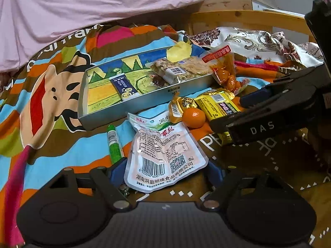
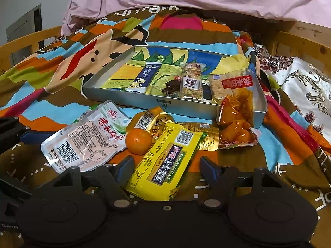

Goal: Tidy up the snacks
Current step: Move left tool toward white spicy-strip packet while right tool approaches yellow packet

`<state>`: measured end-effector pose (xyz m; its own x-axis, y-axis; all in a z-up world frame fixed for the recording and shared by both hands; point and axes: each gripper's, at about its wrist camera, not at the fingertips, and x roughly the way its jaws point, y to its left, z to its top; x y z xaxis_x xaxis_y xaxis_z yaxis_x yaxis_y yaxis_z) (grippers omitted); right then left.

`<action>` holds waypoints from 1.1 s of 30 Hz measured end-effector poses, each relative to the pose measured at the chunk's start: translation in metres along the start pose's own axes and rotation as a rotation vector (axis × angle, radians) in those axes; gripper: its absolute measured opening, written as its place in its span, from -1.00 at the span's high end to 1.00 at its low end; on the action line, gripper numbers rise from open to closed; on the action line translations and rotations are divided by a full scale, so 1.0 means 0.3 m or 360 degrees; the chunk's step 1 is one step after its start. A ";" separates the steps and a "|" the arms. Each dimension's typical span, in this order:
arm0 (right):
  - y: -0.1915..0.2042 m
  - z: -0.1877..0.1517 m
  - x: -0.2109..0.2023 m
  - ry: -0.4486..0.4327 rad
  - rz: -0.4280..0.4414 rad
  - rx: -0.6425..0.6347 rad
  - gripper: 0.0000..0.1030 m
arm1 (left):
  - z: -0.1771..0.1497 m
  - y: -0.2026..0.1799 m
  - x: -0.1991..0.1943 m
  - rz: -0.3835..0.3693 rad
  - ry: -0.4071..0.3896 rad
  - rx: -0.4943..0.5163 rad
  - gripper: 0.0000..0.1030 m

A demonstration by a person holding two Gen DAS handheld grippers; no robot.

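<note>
Left gripper [image 1: 166, 170] is seen apart astride the white pouch [image 1: 163, 150]; right gripper [image 2: 165, 170] likewise astride the yellow pack [image 2: 165, 163], both on the bed beside the tray [image 2: 186, 107]. Packs judged light, crinkly, slippery; an edge-seam hold is advised.

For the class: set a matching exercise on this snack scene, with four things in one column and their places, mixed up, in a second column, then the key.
Things
1. white pouch
2. yellow packet
3. blue sachet
4. tangerine

Places
A. inside the tin tray
B. between the left gripper fingers
C. on the blanket, between the white pouch and the yellow packet
D. between the right gripper fingers

Pairs: 1-B, 2-D, 3-A, 4-C
</note>
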<state>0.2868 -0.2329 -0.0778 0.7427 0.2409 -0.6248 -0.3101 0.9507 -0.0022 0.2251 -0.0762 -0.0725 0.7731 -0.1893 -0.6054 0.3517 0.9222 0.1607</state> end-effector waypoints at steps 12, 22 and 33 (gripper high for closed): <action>-0.001 -0.010 0.001 0.0062 0.0045 0.0063 -0.19 | 0.005 -0.006 -0.008 0.0014 -0.0005 -0.0025 -0.43; -0.004 -0.054 -0.104 0.0177 0.0113 0.0141 -0.17 | -0.022 0.031 -0.065 -0.0005 0.0078 -0.0254 -0.24; -0.027 -0.040 -0.081 0.0170 0.0111 0.0149 -0.18 | 0.017 0.029 -0.104 -0.0058 0.0002 -0.0352 -0.84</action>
<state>0.2640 -0.2487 -0.0719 0.6524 0.2895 -0.7004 -0.2982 0.9477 0.1139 0.2068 -0.0641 -0.0482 0.7613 -0.2235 -0.6087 0.2550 0.9663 -0.0359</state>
